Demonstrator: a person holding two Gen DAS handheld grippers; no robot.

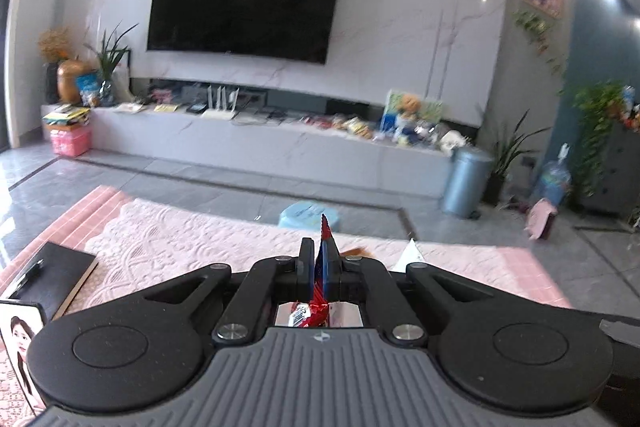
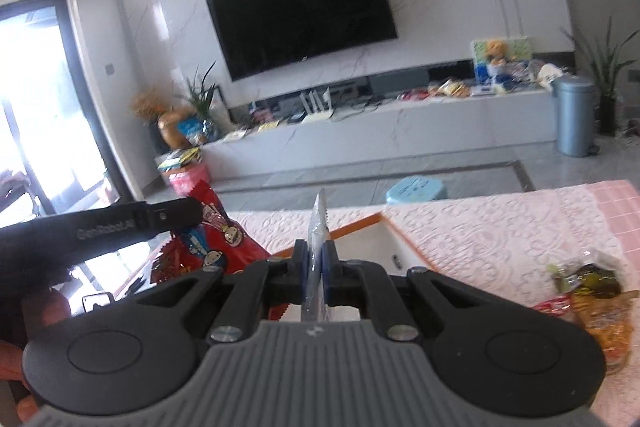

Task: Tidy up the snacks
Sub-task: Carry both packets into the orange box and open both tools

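Observation:
My left gripper (image 1: 319, 259) is shut on a red snack bag (image 1: 322, 247), whose crimped edge sticks up between the fingers. In the right wrist view the left gripper (image 2: 192, 213) holds that red cartoon-printed bag (image 2: 216, 243) above the table at left. My right gripper (image 2: 316, 259) is shut on a clear silver snack packet (image 2: 319, 223), held upright over a white box with an orange rim (image 2: 360, 243). Several loose snack packets (image 2: 592, 303) lie on the pink lace tablecloth (image 2: 500, 235) at the right.
A black notebook with a pen (image 1: 52, 277) and a photo card (image 1: 20, 343) lie at the table's left. Beyond the table are a blue stool (image 1: 308, 215), a TV bench with clutter (image 1: 280, 131) and a blue bin (image 1: 466, 183).

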